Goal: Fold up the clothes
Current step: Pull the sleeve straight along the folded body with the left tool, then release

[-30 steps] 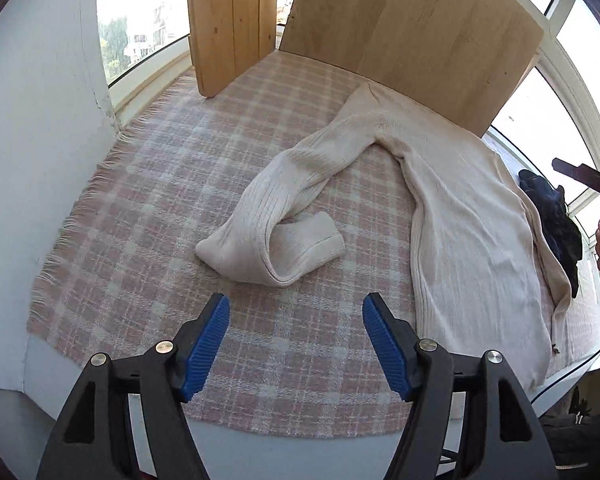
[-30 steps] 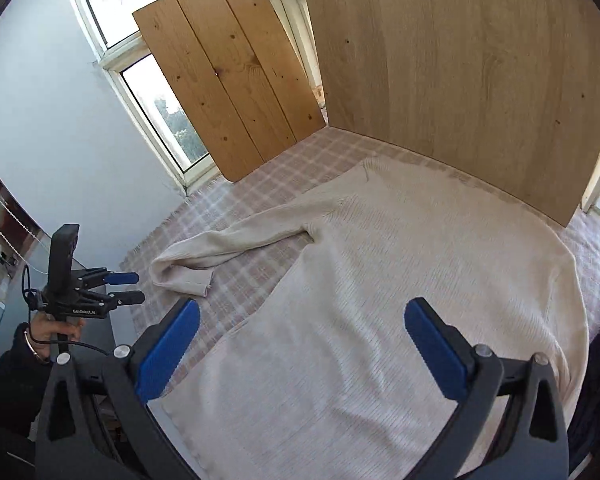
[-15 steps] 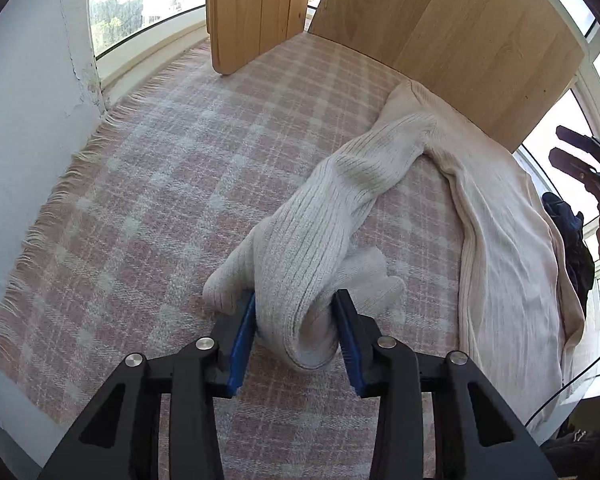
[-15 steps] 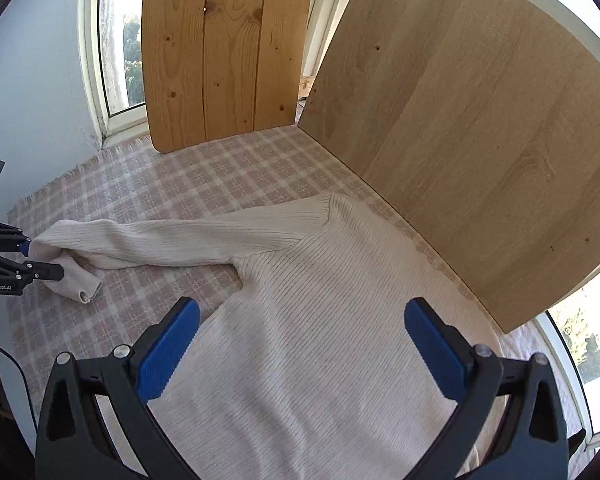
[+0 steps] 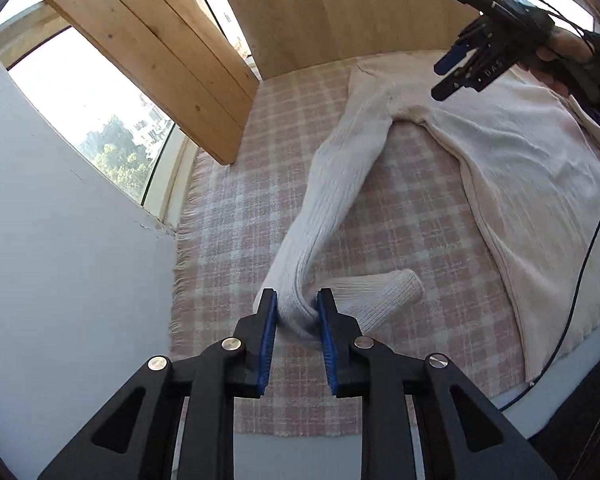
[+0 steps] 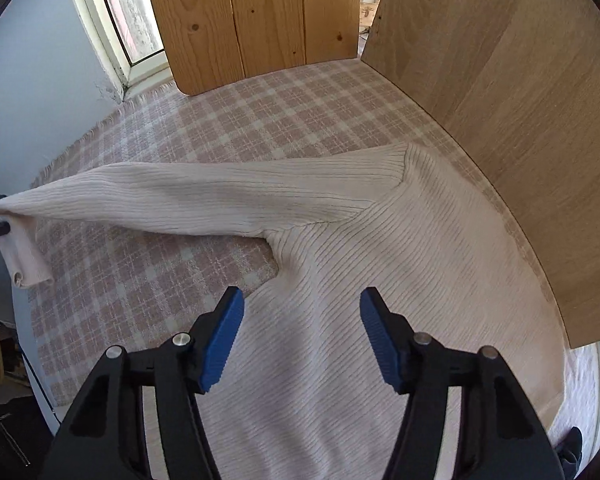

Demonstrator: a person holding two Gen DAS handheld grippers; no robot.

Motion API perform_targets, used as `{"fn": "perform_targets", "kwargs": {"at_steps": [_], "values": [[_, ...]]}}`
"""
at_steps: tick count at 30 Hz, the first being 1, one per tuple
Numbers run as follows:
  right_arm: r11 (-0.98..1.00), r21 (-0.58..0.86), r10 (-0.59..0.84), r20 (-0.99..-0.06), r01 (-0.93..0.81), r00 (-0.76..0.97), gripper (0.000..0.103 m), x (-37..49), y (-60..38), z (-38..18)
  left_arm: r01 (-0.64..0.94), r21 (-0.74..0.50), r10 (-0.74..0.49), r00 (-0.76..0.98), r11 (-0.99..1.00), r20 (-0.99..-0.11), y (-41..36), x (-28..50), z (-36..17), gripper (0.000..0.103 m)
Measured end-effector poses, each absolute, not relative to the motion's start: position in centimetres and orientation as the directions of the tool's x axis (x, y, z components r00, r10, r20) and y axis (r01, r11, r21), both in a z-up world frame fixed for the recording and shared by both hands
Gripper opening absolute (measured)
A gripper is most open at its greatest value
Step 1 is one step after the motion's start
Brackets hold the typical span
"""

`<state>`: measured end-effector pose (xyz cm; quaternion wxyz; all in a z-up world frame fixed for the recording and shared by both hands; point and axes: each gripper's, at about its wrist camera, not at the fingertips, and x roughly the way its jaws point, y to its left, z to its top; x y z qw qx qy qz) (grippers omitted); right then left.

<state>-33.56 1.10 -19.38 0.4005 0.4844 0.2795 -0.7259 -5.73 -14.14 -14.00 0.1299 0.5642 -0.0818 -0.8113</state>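
Now clamped with the left gripper on the sleeve of the cream ribbed sweater, jaws pinched on the bend just above the cuff. A second ago wide open and short of the garment; half a second ago closing around the doubled-over sleeve end; since then shut tight on it and drawn back toward the near edge of the bench. Result seen from the right wrist: sleeve pulled out nearly straight and raised off the checked cloth along most of its length, cuff hanging down loose below the grip instead of lying tucked against the sleeve.

Meanwhile narrowed somewhat on the right gripper, though with jaws open and holding nothing, poised low over the body of the sweater near the armpit. Body spread flat across the right part of the cloth, far edge against the wooden boards, hem toward the near edge.

Meaning for the task, as a judgement: sleeve now under control and straightened, so ready to be carried across and laid over the body as a fold. No fold in the garment visible yet. Worth watching the dangling cuff, likely to flop or double under when laid down, and the soft knit, liable to drag the shoulder along if pulled further.
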Motion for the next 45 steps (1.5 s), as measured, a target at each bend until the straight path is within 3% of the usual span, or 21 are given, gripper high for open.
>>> {"fn": "perform_targets", "kwargs": {"at_steps": [4, 10, 17, 22, 26, 28, 34, 35, 38, 39, 45], "values": [[-0.533, 0.033, -0.312, -0.936, 0.845, -0.161, 0.06, -34.8, 0.9, -20.3, 0.096, 0.206, -0.223, -0.228, -0.974, -0.948, -13.6, -3.7, -16.0, 0.032], [-0.51, 0.099, -0.351, -0.931, 0.854, -0.102, 0.06, -34.3, -0.7, -19.9, 0.343, 0.031, -0.131, -0.274, -0.939, -0.953, -19.0, -4.6, -16.3, 0.049], [-0.433, 0.118, -0.333, -0.942, 0.894, -0.037, 0.06, -31.8, -4.1, -21.0, 0.328, -0.052, -0.031, -0.241, -0.943, -0.97, -18.6, -7.2, -20.2, 0.049], [-0.455, 0.135, -0.341, -0.94, 0.88, -0.032, 0.06, -31.9, -5.1, -21.3, 0.305, -0.05, -0.029, -0.249, -0.951, -0.968, -18.3, -7.8, -20.2, 0.042], [-0.472, 0.195, -0.328, -0.944, 0.859, 0.034, 0.06, -32.2, -6.3, -22.4, 0.301, -0.047, -0.033, -0.256, -0.953, -0.966, -18.3, -7.8, -20.3, 0.023], [-0.483, 0.204, -0.319, -0.947, 0.852, 0.045, 0.06, -32.0, -7.0, -22.9, 0.308, -0.056, -0.032, -0.275, -0.95, -0.961, -18.4, -7.7, -20.3, 0.018], [-0.508, 0.213, -0.312, -0.949, 0.834, 0.052, 0.06, -32.1, -7.6, -23.5, 0.314, -0.068, -0.031, -0.301, -0.947, -0.953, -18.8, -6.9, -19.9, 0.014], [-0.513, 0.213, -0.311, -0.949, 0.832, 0.052, 0.058, -32.2, -7.6, -23.6, 0.318, -0.077, -0.026, -0.307, -0.945, -0.951, -19.2, -7.0, -19.8, 0.014], [-0.526, 0.216, -0.307, -0.95, 0.823, 0.053, 0.018, -32.6, -7.4, -23.7, 0.328, -0.075, -0.039, -0.327, -0.942, -0.944, -19.7, -6.4, -19.0, 0.013], [-0.531, 0.217, -0.306, -0.95, 0.82, 0.053, 0.012, -32.8, -7.4, -23.7, 0.329, -0.058, -0.057, -0.33, -0.943, -0.942, -19.9, -6.2, -18.7, 0.013], [-0.499, 0.153, -0.229, -0.973, 0.853, 0.041, 0.005, -32.2, -6.4, -23.6, 0.244, -0.032, -0.048, -0.313, -0.969, -0.949, -18.2, -5.4, -16.0, 0.015]]}}
